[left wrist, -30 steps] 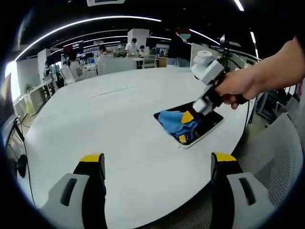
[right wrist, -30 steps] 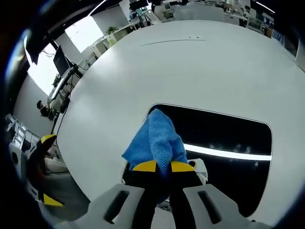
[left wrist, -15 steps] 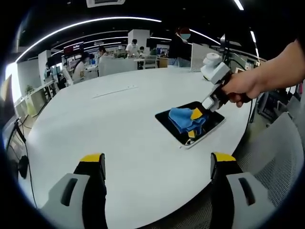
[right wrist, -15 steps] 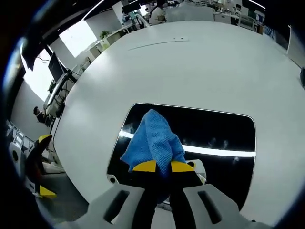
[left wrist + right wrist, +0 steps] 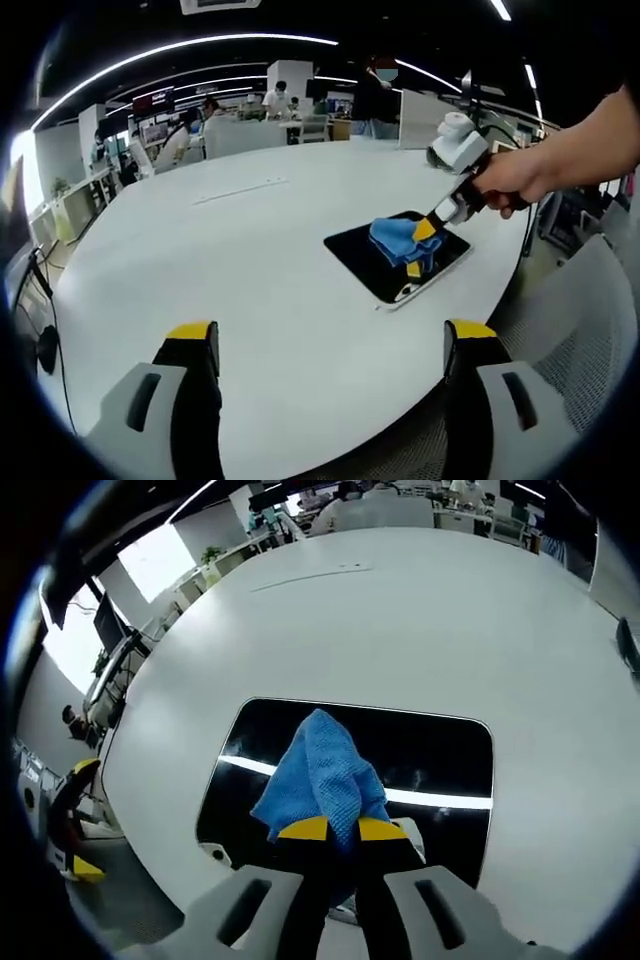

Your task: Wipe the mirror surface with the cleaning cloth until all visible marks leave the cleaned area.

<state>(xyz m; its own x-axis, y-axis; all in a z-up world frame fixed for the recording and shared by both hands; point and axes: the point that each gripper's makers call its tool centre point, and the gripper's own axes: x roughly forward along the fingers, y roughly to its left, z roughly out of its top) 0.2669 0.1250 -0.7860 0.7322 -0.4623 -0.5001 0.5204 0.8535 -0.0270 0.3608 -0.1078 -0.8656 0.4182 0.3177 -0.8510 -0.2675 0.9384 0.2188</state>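
1. Right gripper [image 5: 338,829] has its jaws pressed together on the blue cloth [image 5: 318,775], and the cloth rests on the mirror [image 5: 440,755].
2. From the left gripper view, the mirror [image 5: 365,258] lies flat near the table edge, and its long axis runs from lower right to upper left across the white table [image 5: 230,260].
3. Left gripper [image 5: 330,345] has its jaws wide apart and holds nothing, above the near table edge.
4. A hand [image 5: 515,178] holds the right gripper [image 5: 424,232].

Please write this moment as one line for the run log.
phase: wiping | right tongs: shut on blue cloth, cloth on mirror | left tongs: open, holding nothing, above white table
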